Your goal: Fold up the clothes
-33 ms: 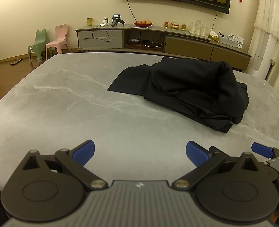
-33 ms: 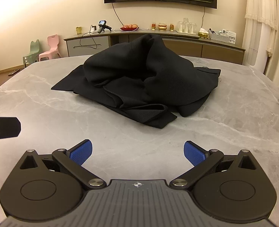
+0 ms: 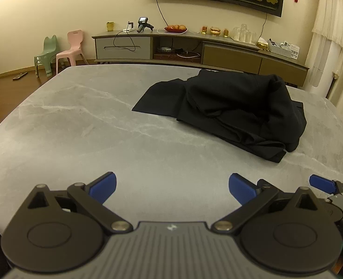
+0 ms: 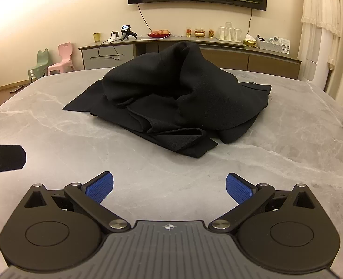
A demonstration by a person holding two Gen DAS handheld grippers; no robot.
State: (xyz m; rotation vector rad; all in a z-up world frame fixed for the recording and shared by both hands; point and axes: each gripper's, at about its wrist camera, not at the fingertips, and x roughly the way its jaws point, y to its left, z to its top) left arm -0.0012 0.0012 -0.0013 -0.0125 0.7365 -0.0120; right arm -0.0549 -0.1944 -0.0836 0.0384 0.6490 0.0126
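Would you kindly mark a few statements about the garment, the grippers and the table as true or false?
1. The black garment lies crumpled on the table. True.
2. The left gripper is shut on the garment. False: it is open, apart from the cloth.
3. The right gripper is open and holds nothing. True.
4. The garment is neatly folded. False: it is a bunched heap, with one flat part at its left.
5. A pink chair stands beyond the table. True.

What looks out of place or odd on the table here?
Only the black garment, lying crumpled in a peaked heap on the marble table rather than spread flat. Nothing looks spilled or damaged. Both grippers, left and right, are open and empty.
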